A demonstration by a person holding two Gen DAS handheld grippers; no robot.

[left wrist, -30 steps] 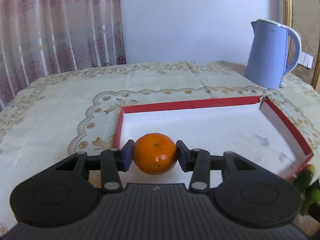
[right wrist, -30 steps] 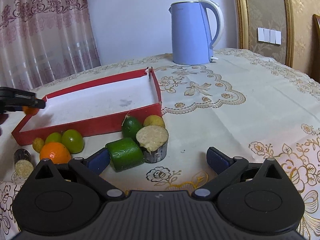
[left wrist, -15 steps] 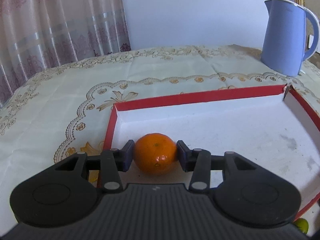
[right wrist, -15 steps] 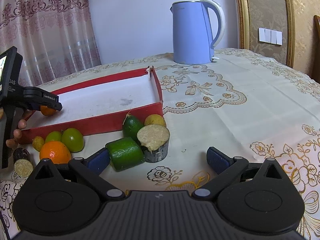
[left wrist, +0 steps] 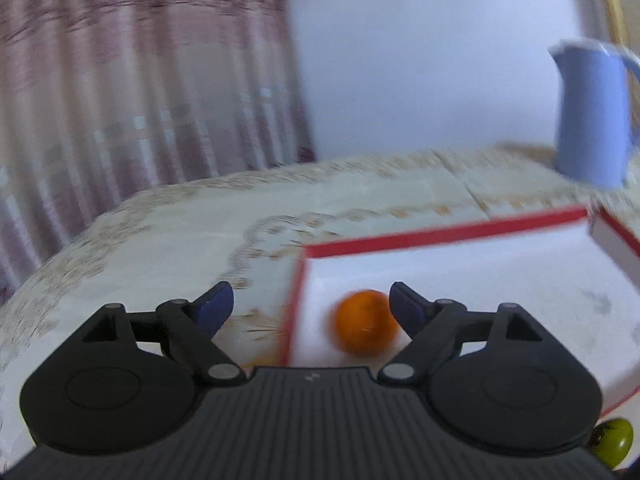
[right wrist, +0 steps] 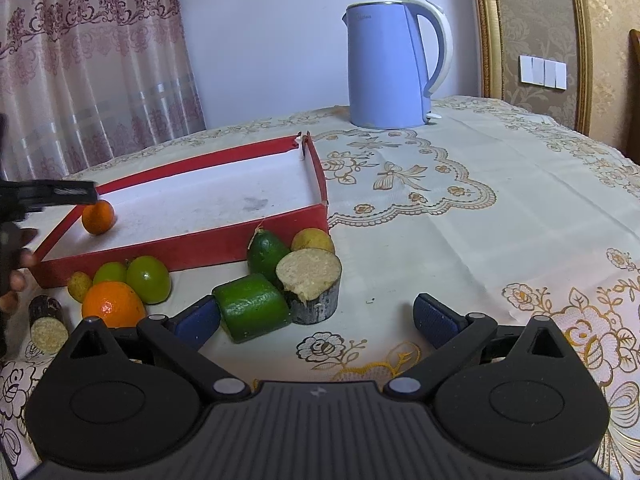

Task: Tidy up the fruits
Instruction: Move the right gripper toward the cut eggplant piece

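A small orange [left wrist: 366, 327] lies in the near left corner of the red-rimmed white tray [left wrist: 440, 235]. My left gripper [left wrist: 310, 309] is open above it, and the view is blurred. The same orange [right wrist: 98, 217] and tray [right wrist: 318, 168] show in the right wrist view, with the left gripper [right wrist: 48, 194] above the tray's left corner. My right gripper [right wrist: 316, 318] is open and empty, low over the tablecloth. In front of the tray lie a bigger orange [right wrist: 113, 305], two green fruits [right wrist: 138, 278], a green chunk [right wrist: 252, 307], a cut brown piece [right wrist: 312, 285], an avocado [right wrist: 266, 251] and a yellow fruit [right wrist: 313, 240].
A blue kettle [right wrist: 390, 68] stands behind the tray on the embroidered tablecloth [right wrist: 480, 216]. A small brown cut stick [right wrist: 47, 322] and a small yellow fruit [right wrist: 79, 286] lie at the near left. A green fruit [left wrist: 612, 438] shows beside the tray.
My left gripper has opened and let go of the small orange, which now rests in the tray's corner. The left gripper has shifted left. The right gripper has not moved.
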